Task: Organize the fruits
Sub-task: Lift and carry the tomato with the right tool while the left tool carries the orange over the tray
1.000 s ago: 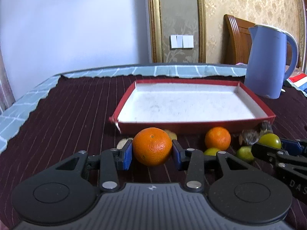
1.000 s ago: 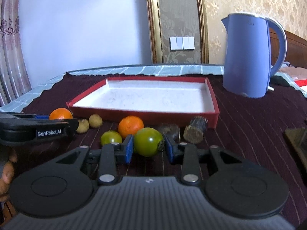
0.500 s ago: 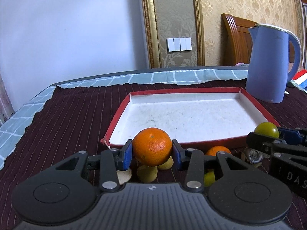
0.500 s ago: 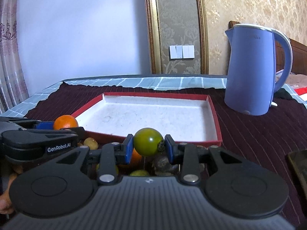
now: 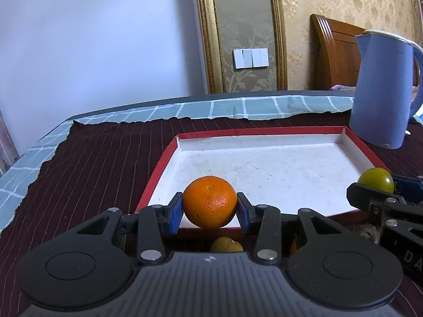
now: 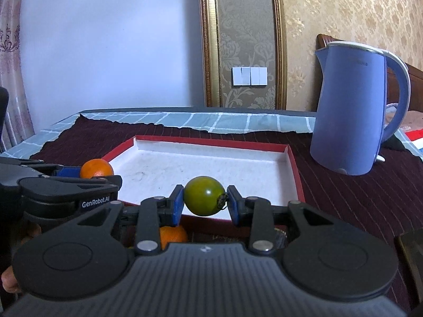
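An orange (image 5: pixel 209 202) is clamped between the blue pads of the left gripper (image 5: pixel 210 208) and a green tomato (image 6: pixel 204 196) between those of the right gripper (image 6: pixel 205 206), each pinched across its widest part, presumably so the round fruit cannot roll out. Both are held raised over the near edge of the red-rimmed tray (image 5: pixel 264 132), whose white floor is bare, apparently for release inside. Another orange (image 6: pixel 173 235) and a small brownish fruit (image 5: pixel 226 244) are left on the dark cloth (image 5: pixel 100 163) below.
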{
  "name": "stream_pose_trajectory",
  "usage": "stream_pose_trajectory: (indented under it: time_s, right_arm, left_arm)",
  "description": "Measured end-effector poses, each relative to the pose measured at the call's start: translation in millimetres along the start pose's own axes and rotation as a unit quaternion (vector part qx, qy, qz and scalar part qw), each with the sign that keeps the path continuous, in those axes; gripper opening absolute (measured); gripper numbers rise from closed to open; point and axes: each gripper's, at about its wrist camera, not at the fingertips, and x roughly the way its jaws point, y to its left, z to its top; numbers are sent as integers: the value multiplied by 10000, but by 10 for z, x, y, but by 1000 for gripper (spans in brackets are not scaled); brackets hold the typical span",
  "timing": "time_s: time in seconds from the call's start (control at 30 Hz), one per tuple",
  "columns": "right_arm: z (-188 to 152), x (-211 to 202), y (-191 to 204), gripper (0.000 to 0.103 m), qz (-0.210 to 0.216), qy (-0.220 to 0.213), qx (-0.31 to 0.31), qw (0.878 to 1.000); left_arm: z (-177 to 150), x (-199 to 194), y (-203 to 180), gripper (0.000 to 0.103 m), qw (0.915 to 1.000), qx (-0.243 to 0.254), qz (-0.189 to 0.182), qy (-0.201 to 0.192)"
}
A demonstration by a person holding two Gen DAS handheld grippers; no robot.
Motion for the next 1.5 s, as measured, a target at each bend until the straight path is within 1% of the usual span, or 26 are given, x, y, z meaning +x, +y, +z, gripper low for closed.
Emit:
stream_pose_trajectory:
  time_s: [1.0,1.5]
  right_arm:
    - [93,286,-102,33,-29,146,10,9999]
    - [266,528,-191,33,-108,221,-5,9997]
  left_arm:
    - [185,356,-109,41,9998,94,156,94]
    - [318,618,-143,41,9994,127,247,200]
